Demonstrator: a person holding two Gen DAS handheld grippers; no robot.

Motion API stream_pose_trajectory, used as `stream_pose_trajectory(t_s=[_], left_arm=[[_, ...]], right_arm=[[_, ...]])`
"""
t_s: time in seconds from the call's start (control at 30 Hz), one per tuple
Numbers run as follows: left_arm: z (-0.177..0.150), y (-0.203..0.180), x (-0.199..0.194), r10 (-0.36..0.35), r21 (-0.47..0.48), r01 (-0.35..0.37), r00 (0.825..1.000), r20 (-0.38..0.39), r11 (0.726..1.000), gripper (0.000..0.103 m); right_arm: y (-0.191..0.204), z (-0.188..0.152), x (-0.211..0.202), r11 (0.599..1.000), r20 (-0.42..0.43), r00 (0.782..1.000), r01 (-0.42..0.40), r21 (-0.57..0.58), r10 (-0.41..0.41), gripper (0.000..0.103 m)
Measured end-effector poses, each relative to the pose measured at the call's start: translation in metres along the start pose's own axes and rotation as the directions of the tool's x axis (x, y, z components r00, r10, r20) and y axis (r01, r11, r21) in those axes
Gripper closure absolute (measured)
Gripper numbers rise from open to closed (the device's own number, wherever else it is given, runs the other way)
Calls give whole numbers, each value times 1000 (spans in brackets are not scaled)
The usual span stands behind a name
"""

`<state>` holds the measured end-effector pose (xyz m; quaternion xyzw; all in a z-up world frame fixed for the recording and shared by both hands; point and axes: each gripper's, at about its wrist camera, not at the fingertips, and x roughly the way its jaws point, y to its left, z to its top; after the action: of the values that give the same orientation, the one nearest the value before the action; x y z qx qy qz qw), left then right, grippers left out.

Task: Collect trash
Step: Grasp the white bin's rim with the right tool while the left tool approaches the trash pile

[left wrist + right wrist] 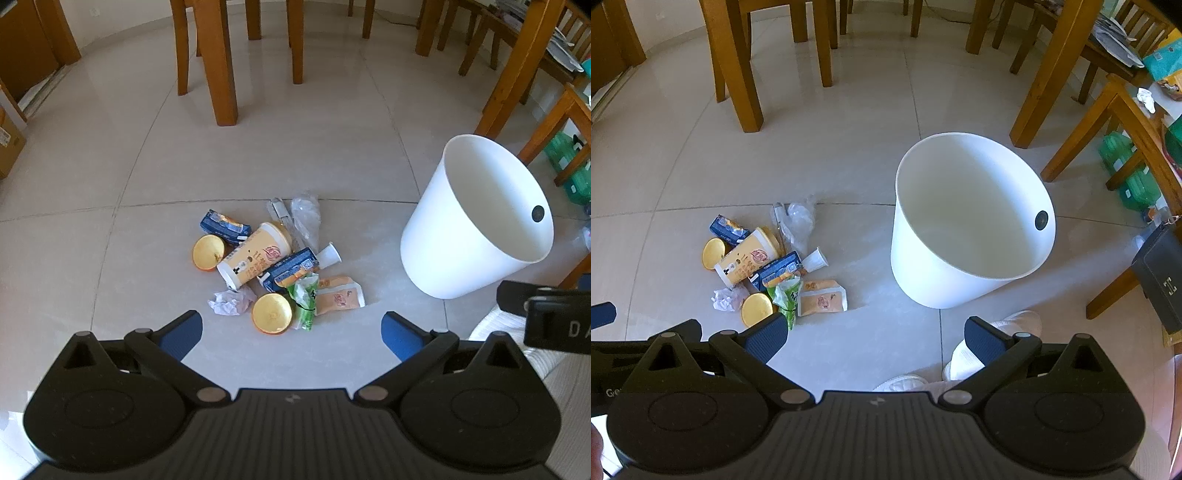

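A pile of trash lies on the tiled floor: a yellow noodle cup (255, 254) (748, 260) on its side, two orange lids (272, 313) (756, 309), two blue cartons (290, 266) (777, 269), a crumpled white tissue (231, 301) (726, 298), a green wrapper (304, 302) (786, 295), an orange sachet (338, 297) (822, 298), a small white cup (328, 255) (817, 259) and clear plastic (304, 218). An empty white bin (476, 218) (971, 218) stands to the right of it. My left gripper (291, 330) hovers open above the pile's near edge. My right gripper (875, 334) is open over bare floor, between pile and bin.
Wooden chair and table legs (221, 66) (735, 66) stand behind the pile. More chairs (1126, 122) crowd the right side. A person's white shoes (964, 358) are just below the bin. A dark bag (1161, 277) hangs at far right.
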<state>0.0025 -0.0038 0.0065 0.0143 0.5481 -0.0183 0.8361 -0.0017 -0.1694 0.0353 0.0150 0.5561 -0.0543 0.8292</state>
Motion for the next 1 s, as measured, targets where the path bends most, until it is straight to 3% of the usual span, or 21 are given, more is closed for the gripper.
stream_pose_trajectory(t_s=[0.37, 1.0], left_arm=[[5, -4, -2, -17, 14, 17, 1000, 26, 1000, 1], [24, -22, 11, -76, 118, 69, 995, 56, 991, 1]], right_arm=[[-1, 1, -1, 1000, 10, 1000, -8, -12, 8, 0], [-15, 19, 7, 1000, 13, 1000, -15, -7, 16, 0]])
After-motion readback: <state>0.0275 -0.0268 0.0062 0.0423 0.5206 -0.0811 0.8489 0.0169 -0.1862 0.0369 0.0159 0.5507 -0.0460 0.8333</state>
